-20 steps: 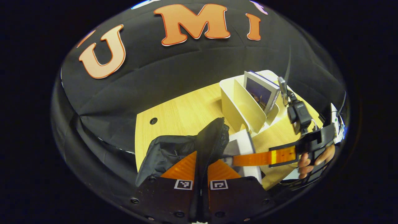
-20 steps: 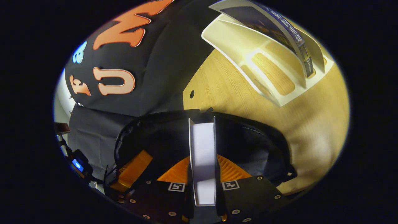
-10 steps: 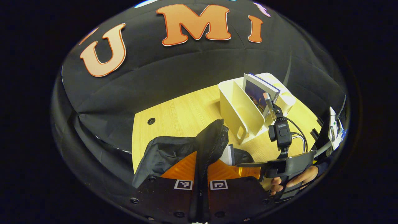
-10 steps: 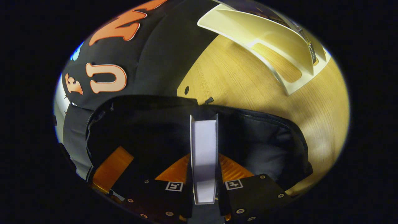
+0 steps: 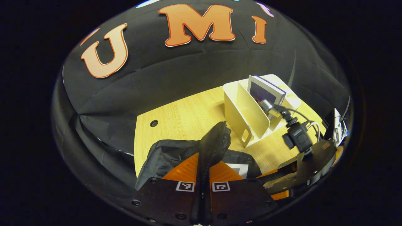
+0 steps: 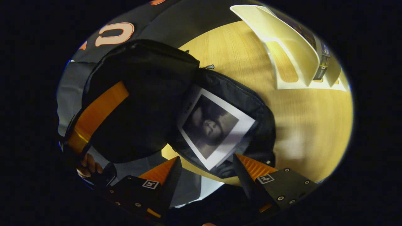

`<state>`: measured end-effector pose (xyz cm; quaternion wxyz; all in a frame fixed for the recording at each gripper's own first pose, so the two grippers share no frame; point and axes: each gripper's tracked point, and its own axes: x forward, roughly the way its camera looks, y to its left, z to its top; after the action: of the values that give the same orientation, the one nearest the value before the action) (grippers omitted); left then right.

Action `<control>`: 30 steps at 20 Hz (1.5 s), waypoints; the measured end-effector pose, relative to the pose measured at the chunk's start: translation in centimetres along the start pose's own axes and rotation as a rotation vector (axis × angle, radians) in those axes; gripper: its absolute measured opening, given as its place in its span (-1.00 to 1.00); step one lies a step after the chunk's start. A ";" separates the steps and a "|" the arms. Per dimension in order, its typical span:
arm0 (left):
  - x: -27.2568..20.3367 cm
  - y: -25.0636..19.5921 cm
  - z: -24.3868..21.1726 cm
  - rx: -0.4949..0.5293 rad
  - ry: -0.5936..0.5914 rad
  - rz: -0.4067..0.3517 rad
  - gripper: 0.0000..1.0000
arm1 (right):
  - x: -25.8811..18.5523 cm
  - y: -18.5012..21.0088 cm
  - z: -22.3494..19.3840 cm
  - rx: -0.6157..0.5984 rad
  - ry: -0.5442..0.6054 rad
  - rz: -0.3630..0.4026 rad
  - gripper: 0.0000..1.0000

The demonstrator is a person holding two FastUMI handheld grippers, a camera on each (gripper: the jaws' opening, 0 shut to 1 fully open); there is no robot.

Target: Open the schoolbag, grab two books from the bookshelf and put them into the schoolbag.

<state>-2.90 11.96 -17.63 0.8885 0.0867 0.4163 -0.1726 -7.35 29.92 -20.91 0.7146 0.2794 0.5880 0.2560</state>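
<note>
The black schoolbag [image 5: 166,153] lies open on the wooden table. My left gripper [image 5: 201,185] is shut on its zipped flap and holds the flap up. A white-bordered book [image 6: 216,130] lies flat inside the bag [image 6: 251,103], and its corner [image 5: 239,169] peeks out in the left gripper view. Just short of that book, my right gripper [image 6: 205,171] is open with nothing between its fingers. It also appears at the bag's right side [image 5: 270,183]. The cream bookshelf [image 5: 248,116] holds another book [image 5: 265,92], which also shows in the shelf [image 6: 292,53] as a spine [image 6: 320,62].
The table [image 5: 188,116] has a round cable hole [image 5: 154,123] near its far left. One of the left gripper's fingers [image 6: 97,113] and a hand [image 6: 88,166] show beside the raised flap. Bare tabletop [image 6: 307,125] lies between bag and shelf.
My right gripper has let go of the white book, opened and drawn back; the book now lies flat in the bag. My left gripper still holds the flap up.
</note>
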 end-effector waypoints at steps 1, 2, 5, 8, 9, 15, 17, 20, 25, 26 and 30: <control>0.0 -0.1 0.0 -0.001 -0.001 -0.001 -0.87 | -1.4 -0.7 0.6 -0.018 -0.011 -0.007 0.95; 0.0 -0.1 -0.2 0.004 -0.002 0.002 -0.87 | -2.6 -1.4 0.8 -0.042 -0.008 -0.017 0.95; 0.0 -0.3 -0.2 0.008 -0.006 0.006 -0.87 | -6.9 -4.7 1.7 -0.087 -0.020 -0.101 0.95; 0.0 -0.4 -0.6 0.004 -0.006 0.001 -0.87 | -12.0 -6.8 4.1 -0.119 -0.066 -0.181 0.95; 0.1 -0.3 -0.7 0.006 -0.004 0.003 -0.87 | -13.4 -7.3 5.1 -0.127 -0.082 -0.195 0.96; 0.5 0.1 -1.3 0.021 0.018 0.004 -0.87 | -20.7 -10.4 10.6 -0.143 -0.130 -0.319 0.96; 0.6 0.1 -1.4 0.011 0.026 0.005 -0.87 | -21.8 -10.1 13.2 -0.166 -0.146 -0.327 0.95; 0.5 0.3 -1.3 0.015 0.037 0.018 -0.87 | -22.1 -9.5 16.6 -0.157 -0.130 -0.304 0.96; 0.7 0.3 -1.7 0.006 0.072 0.036 -0.87 | -20.6 -11.1 21.7 -0.155 -0.104 -0.372 0.96; 0.6 0.3 -1.7 0.005 0.076 0.037 -0.87 | -20.1 -11.4 22.4 -0.148 -0.097 -0.384 0.95; 1.1 0.3 -1.7 -0.009 0.094 0.047 -0.87 | -17.9 -12.1 24.6 -0.134 -0.058 -0.390 0.93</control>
<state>-3.39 12.50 -19.56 0.8721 0.1008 0.4562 -0.1455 14.13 6.46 -13.21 0.7842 0.1193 0.5919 0.1433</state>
